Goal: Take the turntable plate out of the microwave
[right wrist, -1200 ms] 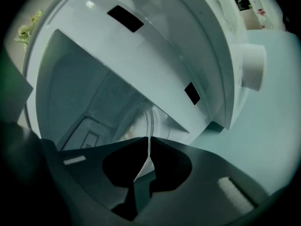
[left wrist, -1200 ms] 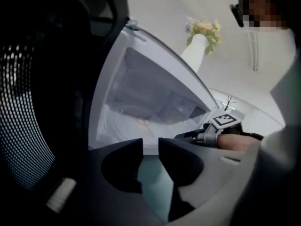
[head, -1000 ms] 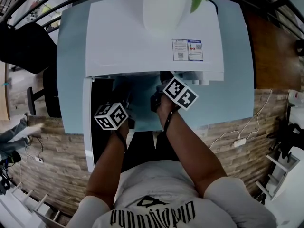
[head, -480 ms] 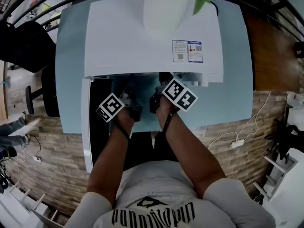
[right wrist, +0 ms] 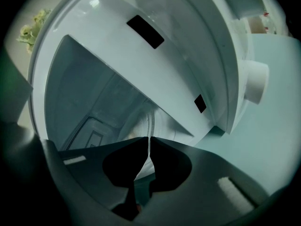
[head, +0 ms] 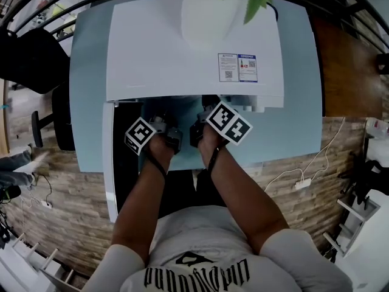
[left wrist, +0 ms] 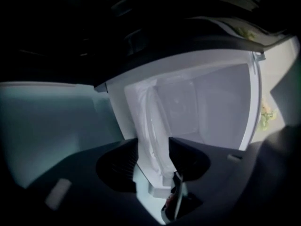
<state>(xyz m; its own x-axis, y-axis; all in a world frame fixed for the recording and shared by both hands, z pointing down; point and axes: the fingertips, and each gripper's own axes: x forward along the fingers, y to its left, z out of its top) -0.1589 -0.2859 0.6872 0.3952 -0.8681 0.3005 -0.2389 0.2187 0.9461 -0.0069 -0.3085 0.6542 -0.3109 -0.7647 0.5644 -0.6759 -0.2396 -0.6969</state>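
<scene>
The white microwave [head: 194,47] stands on a pale blue table [head: 292,126], with its door [head: 110,157] swung open to the left. Both grippers reach into its mouth. The clear glass turntable plate [left wrist: 153,121] shows edge-on in the left gripper view. Its rim runs between the jaws of my left gripper [left wrist: 153,160], which have just been opening and stand wide, not pressing on it. My right gripper [right wrist: 149,145] is shut on the rim of the plate [right wrist: 157,124] at the cavity's front. In the head view the fingertips of both are hidden under the microwave's top.
A white plant pot [head: 209,8] sits on top of the microwave. The control dial [right wrist: 256,81] is on the front panel, right of the cavity. A black chair [head: 30,59] stands to the left of the table. A cable and power strip [head: 301,183] lie on the floor to the right.
My left gripper has moved in toward the microwave's mouth and rolled, so its marker cube shows another face. The right gripper has stayed where it was.
</scene>
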